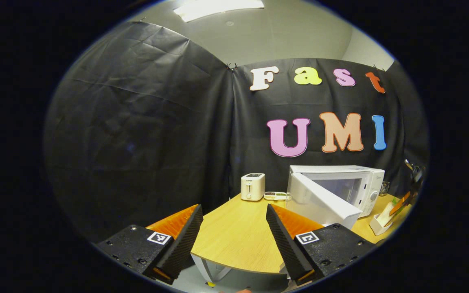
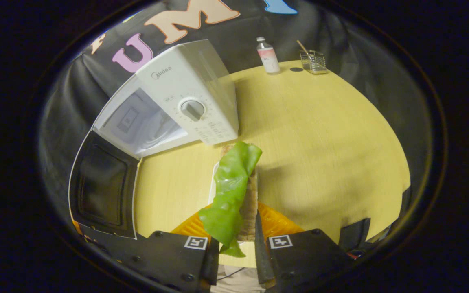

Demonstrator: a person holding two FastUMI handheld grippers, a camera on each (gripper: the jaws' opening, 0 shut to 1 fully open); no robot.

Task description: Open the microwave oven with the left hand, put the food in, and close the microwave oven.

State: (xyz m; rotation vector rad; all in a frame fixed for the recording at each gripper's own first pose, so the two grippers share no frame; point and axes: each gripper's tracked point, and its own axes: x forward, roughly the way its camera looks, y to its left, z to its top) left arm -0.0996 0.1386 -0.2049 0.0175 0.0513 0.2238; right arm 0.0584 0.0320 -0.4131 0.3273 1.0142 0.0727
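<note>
Right gripper view: microwave (image 2: 185, 97) door (image 2: 104, 185) open, bottle (image 2: 268, 55) behind

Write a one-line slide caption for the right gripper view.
Right claw shut on a lettuce-topped sandwich, before the open microwave.

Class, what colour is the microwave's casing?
White; the microwave shows best in the right gripper view.
</note>
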